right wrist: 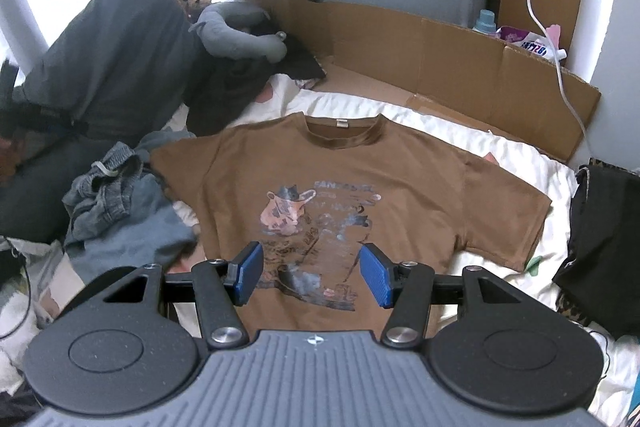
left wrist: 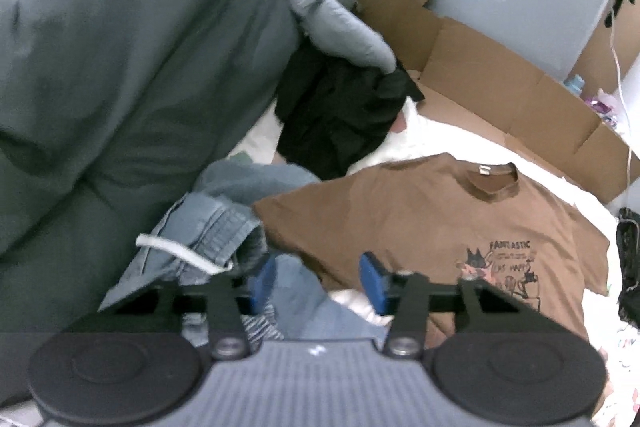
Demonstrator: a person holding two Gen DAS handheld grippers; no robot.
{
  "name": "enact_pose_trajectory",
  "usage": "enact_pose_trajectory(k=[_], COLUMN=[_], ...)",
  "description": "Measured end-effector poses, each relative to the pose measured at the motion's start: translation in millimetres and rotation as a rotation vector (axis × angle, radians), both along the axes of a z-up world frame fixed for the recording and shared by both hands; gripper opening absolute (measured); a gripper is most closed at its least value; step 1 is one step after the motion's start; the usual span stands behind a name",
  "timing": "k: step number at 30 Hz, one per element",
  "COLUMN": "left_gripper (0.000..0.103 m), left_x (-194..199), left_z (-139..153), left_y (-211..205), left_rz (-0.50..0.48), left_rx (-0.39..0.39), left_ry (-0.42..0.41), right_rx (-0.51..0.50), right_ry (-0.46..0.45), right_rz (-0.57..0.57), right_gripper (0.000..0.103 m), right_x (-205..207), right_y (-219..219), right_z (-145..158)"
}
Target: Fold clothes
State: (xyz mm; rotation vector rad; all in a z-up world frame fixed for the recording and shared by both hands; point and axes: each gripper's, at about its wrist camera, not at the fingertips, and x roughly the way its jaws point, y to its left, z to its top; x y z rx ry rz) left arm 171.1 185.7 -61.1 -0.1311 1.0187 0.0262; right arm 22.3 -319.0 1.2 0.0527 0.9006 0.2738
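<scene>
While the brown T-shirt (right wrist: 332,163) lies flat, both tools (left wrist: 318,281) (right wrist: 312,275) hover part-open, empty.

The left gripper (left wrist: 318,281) points steeply downward, and its two blue pads (left wrist: 374,281) stand apart with a clear gap between them. Nothing is pressed between the pads. The right gripper (right wrist: 312,275) also points downward at a slope. Its blue pads (right wrist: 250,273) stand wide apart, and they hold nothing. Both grippers hang in the air and touch nothing below them.
</scene>
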Motion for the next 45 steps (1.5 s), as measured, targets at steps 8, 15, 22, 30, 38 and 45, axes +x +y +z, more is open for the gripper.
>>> enact_pose_trajectory(k=[8,15,22,30,38,45], left_gripper=[0.023,0.025,0.026,0.026,0.026,0.026], left_x=[-14.6,-8.8,12.3,29.9,36.0,33.9], left_z=[-36.1,-90.7,-140.4,-178.0,-203.2,-223.6], left_y=[18.9,11.4,3.8,-1.1,-5.3,-3.6], left_rz=[0.044,0.105,0.195,0.332,0.452,0.565], left_rx=[-0.066,-0.165,-0.226,-0.243,-0.342,-0.41], left_ry=[0.055,0.085,0.111,0.108,0.078,0.086], right_rx=[-0.003,0.02,0.033,0.037,0.05,0.057], right_ry=[-0.001,0.036,0.069,0.109,0.144,0.175], right_rz=[0.022,0.038,0.047,0.034,0.015,0.006], right_gripper=[0.061,0.061,0.061,0.061,0.061,0.061], right_x=[-2.2,-8.2,-17.2,-20.6,-18.8,-18.6], right_y=[23.7,43.6,43.2,28.0,17.0,9.0], right_z=[2.6,-10.4,-20.9,-40.4,-59.6,-73.3])
